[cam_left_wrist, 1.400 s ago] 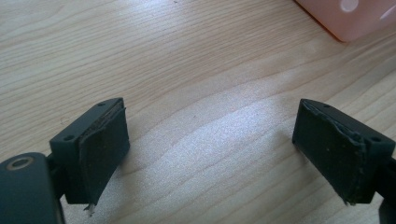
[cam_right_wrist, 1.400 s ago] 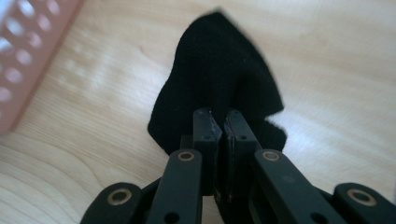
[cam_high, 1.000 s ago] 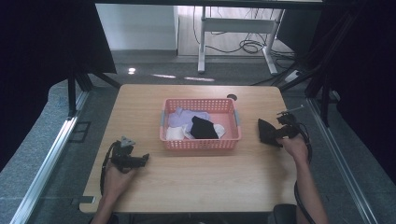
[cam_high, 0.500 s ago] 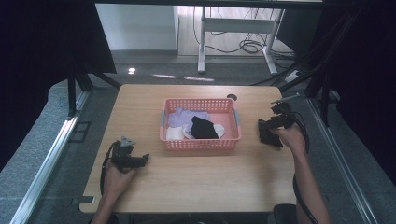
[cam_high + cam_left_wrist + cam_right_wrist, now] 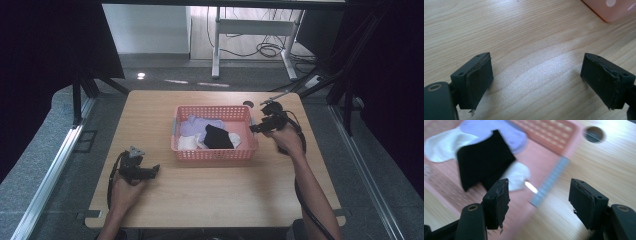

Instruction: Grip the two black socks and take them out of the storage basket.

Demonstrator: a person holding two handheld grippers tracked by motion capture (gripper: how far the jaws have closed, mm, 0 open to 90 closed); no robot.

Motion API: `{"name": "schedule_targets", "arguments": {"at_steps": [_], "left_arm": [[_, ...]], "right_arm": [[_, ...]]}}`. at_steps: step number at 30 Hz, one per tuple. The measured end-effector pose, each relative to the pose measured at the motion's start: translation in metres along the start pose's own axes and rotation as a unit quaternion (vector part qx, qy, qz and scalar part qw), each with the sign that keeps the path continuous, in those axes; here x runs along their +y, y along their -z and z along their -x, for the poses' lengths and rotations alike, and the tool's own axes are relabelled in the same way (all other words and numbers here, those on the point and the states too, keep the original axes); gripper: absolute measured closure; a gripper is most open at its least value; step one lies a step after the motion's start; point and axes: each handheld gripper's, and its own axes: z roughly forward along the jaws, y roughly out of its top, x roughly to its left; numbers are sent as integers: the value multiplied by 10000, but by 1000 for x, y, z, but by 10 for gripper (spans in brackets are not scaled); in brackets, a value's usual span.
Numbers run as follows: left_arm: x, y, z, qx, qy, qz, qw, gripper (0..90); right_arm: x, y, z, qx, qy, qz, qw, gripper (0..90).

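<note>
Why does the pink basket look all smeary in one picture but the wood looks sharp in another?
In the right gripper view the basket and the clothes are streaked with motion blur, while the right gripper itself looks crisp. In the left gripper view the table shows sharp wood grain with a bright sheen between the jaws. The high view is dim, with dark sides.

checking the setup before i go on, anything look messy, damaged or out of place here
Nothing is spilled or knocked over. The clothes lie in a loose, unfolded heap inside the pink basket, which sits square on the table. The one flaw: the rubber pads on the right claw look frayed at the edges.
</note>
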Motion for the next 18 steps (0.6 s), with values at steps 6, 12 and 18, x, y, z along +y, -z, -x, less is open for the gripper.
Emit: {"name": "schedule_targets", "arguments": {"at_steps": [6,12,18], "left_arm": [[0,0,0,-3,-4,-1,10000,104],[0,0,0,1,-6,-7,10000,104],[0,0,0,0,-4,-8,10000,104]], "right_arm": [[22,-32,-38,361,370,-127,9986,340],[34,-58,-68,672,595,-286,9956,343],[40,-78,-90,892,706,-401,9927,343]]}}
